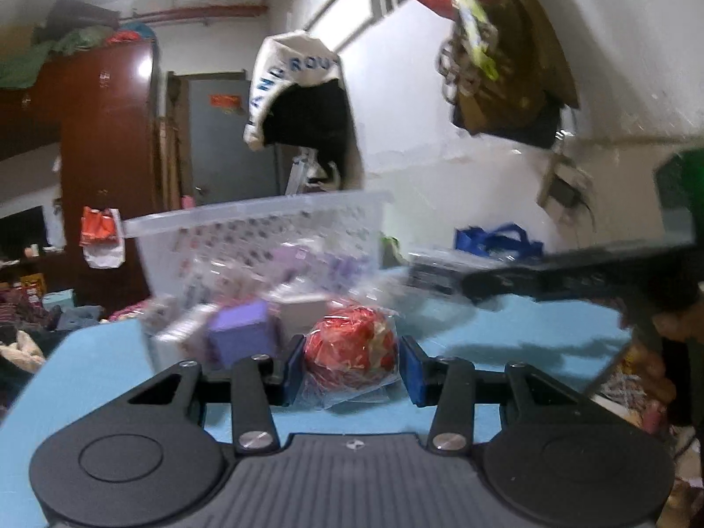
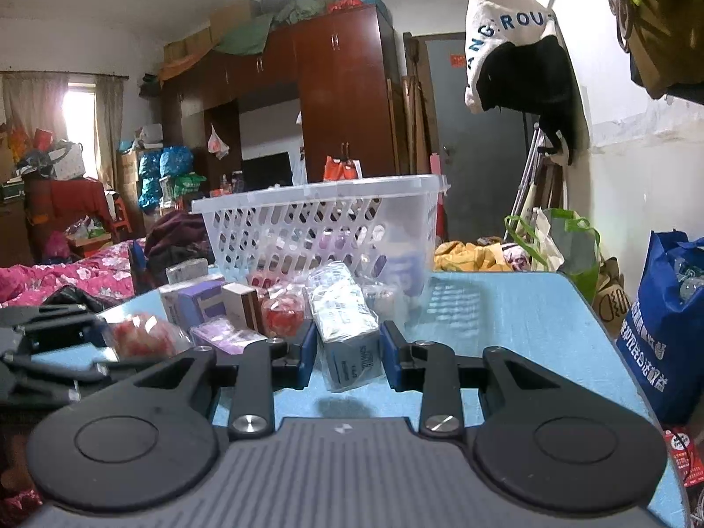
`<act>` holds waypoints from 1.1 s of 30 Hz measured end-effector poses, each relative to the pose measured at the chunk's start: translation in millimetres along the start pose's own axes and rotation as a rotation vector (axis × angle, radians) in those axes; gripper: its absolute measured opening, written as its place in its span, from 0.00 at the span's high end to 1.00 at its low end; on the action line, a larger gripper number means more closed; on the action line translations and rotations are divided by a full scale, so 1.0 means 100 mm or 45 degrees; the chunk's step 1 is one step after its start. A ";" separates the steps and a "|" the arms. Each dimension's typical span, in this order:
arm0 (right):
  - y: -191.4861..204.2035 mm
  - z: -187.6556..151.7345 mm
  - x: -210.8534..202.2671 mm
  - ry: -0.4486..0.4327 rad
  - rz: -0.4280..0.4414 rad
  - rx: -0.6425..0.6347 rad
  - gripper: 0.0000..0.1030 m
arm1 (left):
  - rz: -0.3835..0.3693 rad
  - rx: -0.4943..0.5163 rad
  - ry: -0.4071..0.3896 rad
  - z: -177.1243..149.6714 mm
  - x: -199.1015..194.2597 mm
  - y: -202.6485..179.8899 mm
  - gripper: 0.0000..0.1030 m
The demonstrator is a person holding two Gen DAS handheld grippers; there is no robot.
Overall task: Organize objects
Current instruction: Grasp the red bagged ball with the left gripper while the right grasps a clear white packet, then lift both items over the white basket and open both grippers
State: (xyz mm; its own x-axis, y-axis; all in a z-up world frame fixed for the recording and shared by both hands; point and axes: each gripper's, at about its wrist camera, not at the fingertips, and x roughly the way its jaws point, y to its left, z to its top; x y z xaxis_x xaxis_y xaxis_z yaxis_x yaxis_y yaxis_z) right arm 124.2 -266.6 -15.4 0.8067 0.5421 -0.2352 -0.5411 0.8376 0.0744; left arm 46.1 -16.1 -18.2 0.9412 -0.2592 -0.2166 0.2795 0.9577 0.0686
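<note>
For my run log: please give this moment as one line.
left gripper: around red wrapped ball | right gripper: shut on wrapped box | basket: behind

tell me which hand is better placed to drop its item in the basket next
Right. Its tool is shut on the clear-wrapped grey box, seemingly lifted, facing the white slotted plastic basket. The left tool only straddles the red wrapped ball.

In the right wrist view, a basket (image 2: 325, 215) stands at the table's (image 2: 506, 308) far edge, frame centre, with small boxes (image 2: 211, 303) and a wrapped packet (image 2: 347, 325) clustered before it. A wardrobe (image 2: 339, 88) rises behind, a bed (image 2: 66, 273) lies at left, and a shopping bag (image 2: 664, 330) sits at right.
</note>
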 end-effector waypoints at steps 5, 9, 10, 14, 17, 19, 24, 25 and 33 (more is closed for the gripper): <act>0.06 0.01 -0.05 -0.055 -0.003 -0.017 0.66 | 0.074 -0.061 -0.054 0.07 -0.07 0.29 0.53; 0.07 0.02 -0.05 -0.105 -0.009 -0.026 0.66 | 0.114 -0.099 -0.094 0.11 -0.12 0.47 0.53; 0.07 0.02 -0.05 -0.111 -0.013 -0.026 0.66 | 0.122 -0.105 -0.099 0.12 -0.12 0.50 0.53; 0.07 0.02 -0.04 -0.120 -0.013 -0.027 0.66 | 0.144 -0.117 -0.111 0.15 -0.14 0.58 0.53; 0.07 0.01 -0.04 -0.122 -0.010 -0.025 0.66 | 0.152 -0.122 -0.117 0.16 -0.15 0.60 0.53; 0.07 0.01 -0.05 -0.125 -0.006 -0.022 0.66 | 0.154 -0.126 -0.125 0.16 -0.16 0.62 0.53; 0.06 0.11 -0.08 -0.159 0.018 -0.006 0.66 | 0.116 -0.164 -0.162 0.31 -0.20 0.69 0.53; 0.05 0.17 -0.08 -0.171 0.027 -0.002 0.66 | 0.103 -0.173 -0.174 0.40 -0.19 0.72 0.53; 0.15 1.21 0.63 -0.223 0.017 -0.079 0.66 | 0.126 -0.193 -0.107 1.53 0.71 1.04 0.52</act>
State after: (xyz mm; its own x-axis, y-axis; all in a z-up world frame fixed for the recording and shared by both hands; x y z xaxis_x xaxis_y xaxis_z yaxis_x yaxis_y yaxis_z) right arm 195.5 -211.9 88.5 0.8256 0.5608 -0.0617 -0.5610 0.8276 0.0149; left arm 171.1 46.1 122.2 0.9770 -0.1660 -0.1338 0.1588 0.9853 -0.0631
